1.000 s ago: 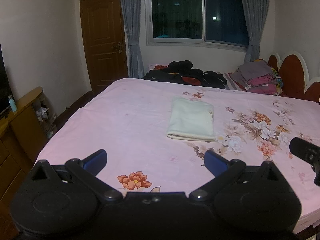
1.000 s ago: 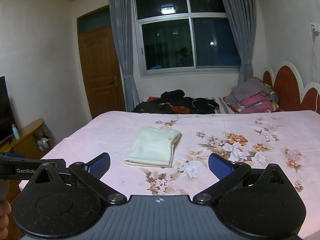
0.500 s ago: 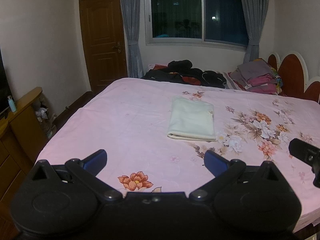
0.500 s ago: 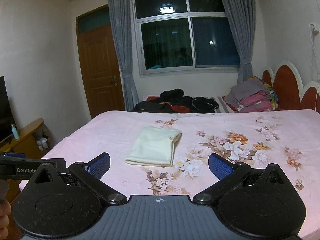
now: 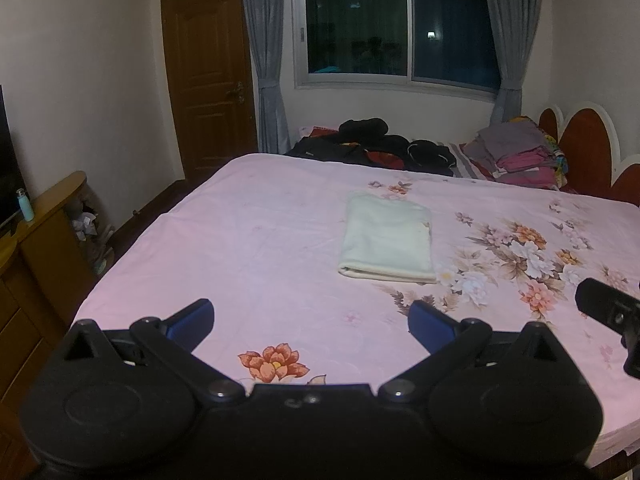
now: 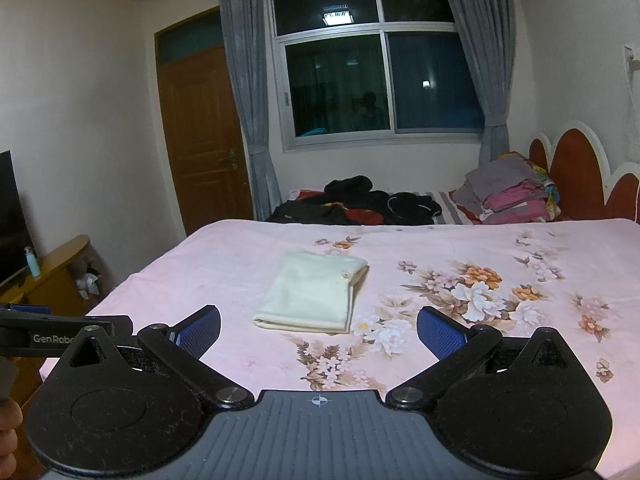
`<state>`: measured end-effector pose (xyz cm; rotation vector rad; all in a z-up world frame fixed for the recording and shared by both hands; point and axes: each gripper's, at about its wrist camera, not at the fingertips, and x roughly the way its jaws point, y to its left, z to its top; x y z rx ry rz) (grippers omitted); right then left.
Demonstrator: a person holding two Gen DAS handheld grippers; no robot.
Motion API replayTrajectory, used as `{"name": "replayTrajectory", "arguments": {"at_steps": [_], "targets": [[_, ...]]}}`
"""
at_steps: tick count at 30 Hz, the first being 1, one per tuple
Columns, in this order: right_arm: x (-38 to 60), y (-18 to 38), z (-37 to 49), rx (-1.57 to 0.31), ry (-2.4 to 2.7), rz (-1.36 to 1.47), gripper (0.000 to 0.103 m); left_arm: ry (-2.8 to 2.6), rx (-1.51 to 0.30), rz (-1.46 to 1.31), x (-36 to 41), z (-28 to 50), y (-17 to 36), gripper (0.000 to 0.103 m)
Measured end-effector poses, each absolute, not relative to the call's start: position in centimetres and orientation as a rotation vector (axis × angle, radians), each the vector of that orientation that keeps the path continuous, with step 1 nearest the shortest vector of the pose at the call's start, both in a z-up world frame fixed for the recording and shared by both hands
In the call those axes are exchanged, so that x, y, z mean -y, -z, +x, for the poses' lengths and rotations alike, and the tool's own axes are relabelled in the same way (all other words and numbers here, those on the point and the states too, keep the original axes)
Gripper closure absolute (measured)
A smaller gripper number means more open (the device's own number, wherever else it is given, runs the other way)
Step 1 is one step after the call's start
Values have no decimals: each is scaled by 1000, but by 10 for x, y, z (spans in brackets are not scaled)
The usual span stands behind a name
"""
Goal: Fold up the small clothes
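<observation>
A cream cloth lies folded into a neat rectangle in the middle of the pink flowered bed sheet. It shows in the right wrist view too, cream cloth, flat and apart from both grippers. My left gripper hangs open over the near edge of the bed, nothing between its blue pads. My right gripper is open as well, held back from the cloth. A black part of the right gripper juts in at the right of the left wrist view.
Dark clothes are heaped at the far side of the bed, and a stack of folded clothes sits by the red headboard. A wooden cabinet with a bottle stands at the left, beside a door.
Both grippers have stayed open and nearly still; the views only drift slightly. The folded cloth has not moved.
</observation>
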<state>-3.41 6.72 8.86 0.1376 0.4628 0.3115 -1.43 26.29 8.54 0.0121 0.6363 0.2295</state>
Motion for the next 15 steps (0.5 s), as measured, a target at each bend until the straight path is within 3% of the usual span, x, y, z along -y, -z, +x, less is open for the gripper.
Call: {"name": "replayTrajectory", "arguments": {"at_steps": [15], "targets": [[-68,-81,-24,-484,-307,146,0,-191,-658,51,-260,-3,-82,0]]}}
